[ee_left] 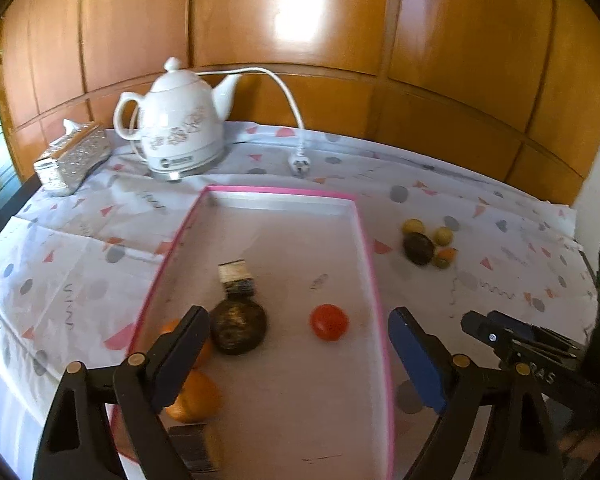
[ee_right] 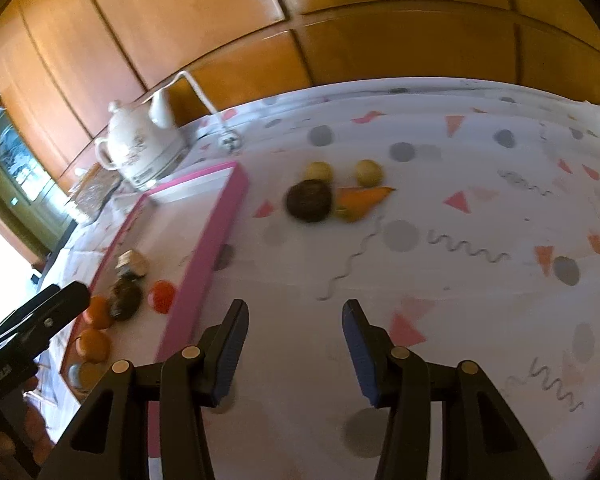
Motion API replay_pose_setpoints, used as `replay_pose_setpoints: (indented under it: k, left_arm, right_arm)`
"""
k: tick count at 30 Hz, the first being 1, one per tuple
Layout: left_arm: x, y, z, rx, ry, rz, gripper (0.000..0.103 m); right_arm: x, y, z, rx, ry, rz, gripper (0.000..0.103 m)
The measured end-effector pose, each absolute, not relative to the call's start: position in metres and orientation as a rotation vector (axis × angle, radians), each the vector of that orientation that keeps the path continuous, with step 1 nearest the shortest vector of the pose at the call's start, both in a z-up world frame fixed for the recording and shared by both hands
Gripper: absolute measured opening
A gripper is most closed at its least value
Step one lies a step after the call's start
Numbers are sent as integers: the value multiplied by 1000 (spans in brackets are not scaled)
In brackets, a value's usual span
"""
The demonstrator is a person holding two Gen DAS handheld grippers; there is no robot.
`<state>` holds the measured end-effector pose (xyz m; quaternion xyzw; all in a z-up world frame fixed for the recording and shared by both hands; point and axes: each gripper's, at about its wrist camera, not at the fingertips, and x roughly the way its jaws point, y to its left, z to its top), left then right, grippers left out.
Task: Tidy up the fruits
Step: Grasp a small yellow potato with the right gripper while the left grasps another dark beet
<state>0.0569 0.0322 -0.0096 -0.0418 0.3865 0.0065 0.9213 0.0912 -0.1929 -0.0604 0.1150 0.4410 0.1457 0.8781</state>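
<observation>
A pink-rimmed box (ee_left: 364, 236) lies on the table and holds a dark avocado (ee_left: 238, 330), a red tomato (ee_left: 329, 322) and two oranges (ee_left: 196, 398). My left gripper (ee_left: 296, 344) is open and empty above the box's near end. On the cloth to the right lie a second dark avocado (ee_right: 309, 201), two yellow fruits (ee_right: 367, 172) and a small orange-green fruit (ee_right: 358, 202). My right gripper (ee_right: 294, 344) is open and empty over the cloth, right of the box (ee_right: 204, 248) and short of that cluster (ee_left: 419, 248).
A white electric kettle (ee_left: 180, 128) with a loose cord and plug (ee_left: 300, 164) stands behind the box. A silver tissue box (ee_left: 72, 160) sits at the far left. Wooden panels back the table. The right gripper's body (ee_left: 512, 340) shows at the left view's lower right.
</observation>
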Motion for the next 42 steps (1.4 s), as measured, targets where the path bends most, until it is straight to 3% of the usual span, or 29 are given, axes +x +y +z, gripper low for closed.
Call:
replay_pose_setpoints:
  k: [5,7,11,15,16,42]
  left_arm:
    - [63,18,-11,-68,798,-19,89]
    - [67,13,-12,-67,799,-32,83]
    - [82,-1,-14,-70,812,-83,67]
    - [97,-13,-16,-85,831,-125,59]
    - [100,-17,-16,-80,833,-133,59]
    - [183,-67,-49,-105,926,-181,43]
  right_arm:
    - [99,-203,-66,229,924,272,49]
    - [104,-205,-68,214,922,262,49]
    - [114,-208,-69,199,909,243,38]
    - [125,-208,-67,182,897,231,36]
    - [129,-209,-66,178,895,224,33]
    - [206,-219,-75,113,895,214,33]
